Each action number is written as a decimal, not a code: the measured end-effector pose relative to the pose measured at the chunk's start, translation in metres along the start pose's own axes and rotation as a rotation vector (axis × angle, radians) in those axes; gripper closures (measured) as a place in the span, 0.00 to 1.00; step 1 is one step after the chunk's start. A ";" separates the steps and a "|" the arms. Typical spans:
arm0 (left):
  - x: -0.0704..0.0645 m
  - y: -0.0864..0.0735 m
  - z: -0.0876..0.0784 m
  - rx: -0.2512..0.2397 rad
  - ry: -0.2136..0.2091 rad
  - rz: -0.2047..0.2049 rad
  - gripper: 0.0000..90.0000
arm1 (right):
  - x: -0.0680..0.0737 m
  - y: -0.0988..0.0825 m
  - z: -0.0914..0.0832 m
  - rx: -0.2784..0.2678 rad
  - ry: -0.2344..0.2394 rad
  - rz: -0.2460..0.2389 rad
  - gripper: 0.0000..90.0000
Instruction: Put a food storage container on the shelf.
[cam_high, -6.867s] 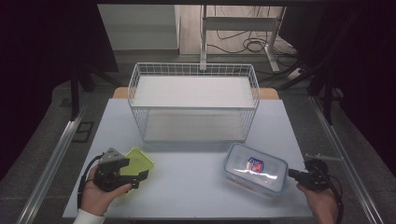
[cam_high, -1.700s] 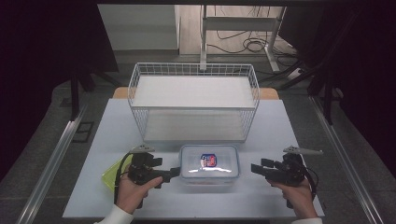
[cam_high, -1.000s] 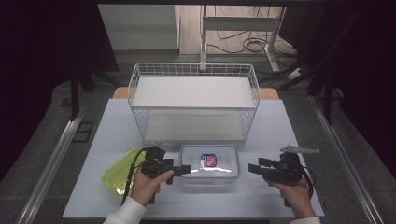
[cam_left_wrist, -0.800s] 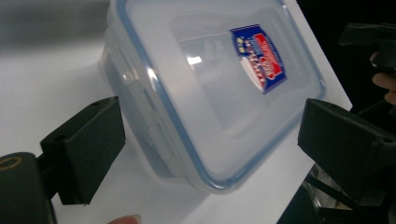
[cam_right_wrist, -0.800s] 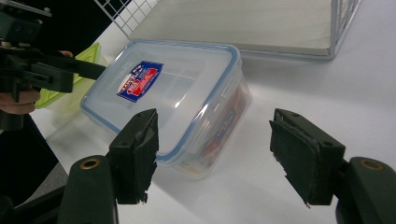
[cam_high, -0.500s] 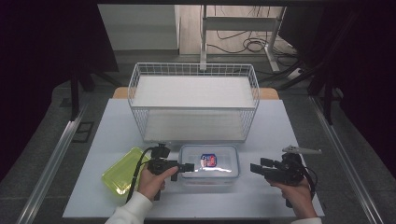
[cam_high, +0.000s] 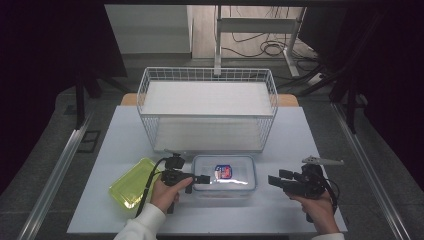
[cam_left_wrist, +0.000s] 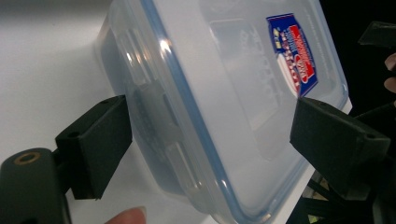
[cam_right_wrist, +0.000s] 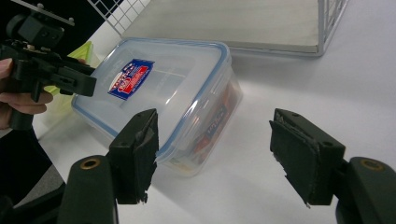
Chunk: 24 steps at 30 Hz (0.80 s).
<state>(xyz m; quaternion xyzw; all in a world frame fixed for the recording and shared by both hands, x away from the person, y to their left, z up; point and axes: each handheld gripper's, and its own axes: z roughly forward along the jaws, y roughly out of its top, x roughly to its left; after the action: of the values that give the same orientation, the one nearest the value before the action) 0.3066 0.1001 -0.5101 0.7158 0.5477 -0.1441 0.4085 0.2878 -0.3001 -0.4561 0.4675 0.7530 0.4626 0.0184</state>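
A clear plastic container (cam_high: 223, 173) with a blue-rimmed lid and a red-and-blue sticker sits at the table's front centre. My left gripper (cam_high: 202, 178) is at its left end. In the left gripper view the container (cam_left_wrist: 224, 93) lies between the wide-apart jaws of that gripper (cam_left_wrist: 210, 140), one jaw beside its side latch (cam_left_wrist: 159, 116) and one over the lid. My right gripper (cam_high: 276, 178) stands open a short way off the container's right end. In the right gripper view the container (cam_right_wrist: 173, 88) lies ahead of that gripper (cam_right_wrist: 219, 158), with nothing between its jaws.
A yellow-green tray (cam_high: 131, 182) lies flat at the front left, behind my left hand. A white wire basket (cam_high: 207, 107) stands beyond the container, across the middle of the table. Bare table lies to the right of the basket and around my right hand.
My left gripper has moved right, off the yellow-green tray, and now has its jaws around the container's left end. The container and my right gripper have barely moved.
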 end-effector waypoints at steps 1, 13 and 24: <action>0.000 0.000 0.000 0.000 0.000 0.000 0.15 | 0.000 0.000 0.000 0.000 -0.001 -0.001 0.36; 0.006 -0.002 -0.007 -0.026 -0.044 -0.054 0.27 | 0.001 0.001 0.006 0.010 0.005 -0.002 0.36; 0.010 -0.002 -0.008 -0.027 -0.063 -0.061 0.31 | 0.003 0.009 0.040 0.079 0.075 0.039 0.34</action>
<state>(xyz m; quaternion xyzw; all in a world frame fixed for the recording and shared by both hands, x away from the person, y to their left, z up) 0.3060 0.1125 -0.5123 0.6884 0.5579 -0.1717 0.4306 0.3109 -0.2699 -0.4716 0.4649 0.7614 0.4502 -0.0375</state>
